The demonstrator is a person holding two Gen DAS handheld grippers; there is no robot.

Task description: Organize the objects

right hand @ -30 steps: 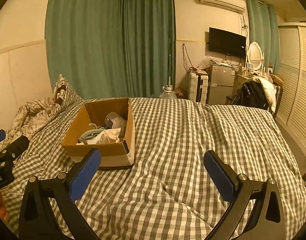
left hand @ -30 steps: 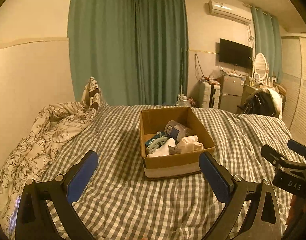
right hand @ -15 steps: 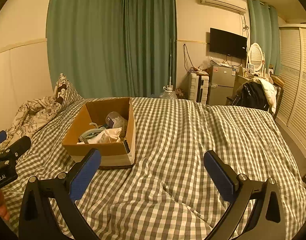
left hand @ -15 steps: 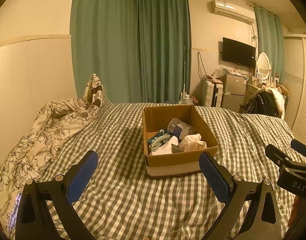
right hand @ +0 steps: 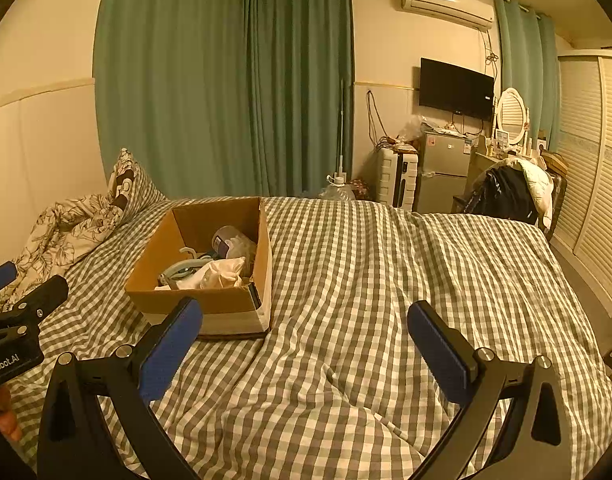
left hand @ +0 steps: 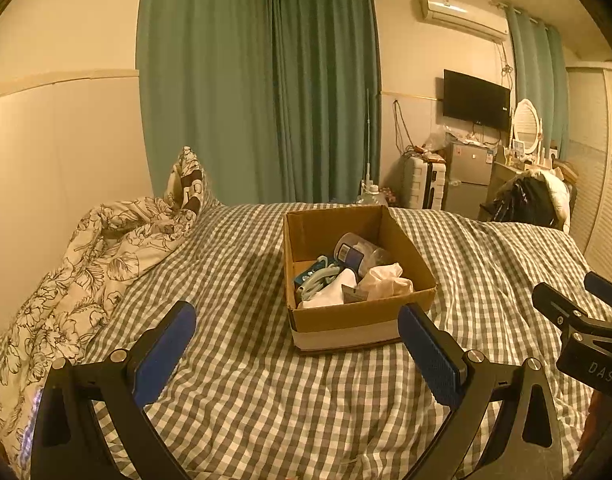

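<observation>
An open cardboard box point(left hand: 346, 322) point(right hand: 233, 310) sits on the checked bedspread point(left hand: 265, 392) point(right hand: 366, 280). Inside lie a clear bottle with a dark label point(left hand: 356, 252) point(right hand: 227, 245), pale crumpled cloth point(left hand: 386, 282) point(right hand: 219, 274), a white item point(left hand: 332, 294) and a light blue looped thing point(left hand: 318, 278) point(right hand: 177, 268). My left gripper point(left hand: 295, 334) is open and empty, just short of the box's near wall. My right gripper point(right hand: 303, 330) is open and empty over bare bedspread, to the right of the box. Each gripper shows at the edge of the other's view.
A flowered duvet point(left hand: 85, 272) and a pillow point(left hand: 187, 186) are piled at the left by the wall. Beyond the bed stand green curtains point(left hand: 265, 92), a water jug point(right hand: 338, 190), a suitcase point(right hand: 396, 178), a small fridge point(right hand: 444, 168) and a chair with clothes point(right hand: 506, 192). Slatted wardrobe doors point(right hand: 594, 184) line the right.
Both views have shifted slightly, with the box sitting a little further right in each. Both grippers stay open and empty; nothing in the box has moved.
</observation>
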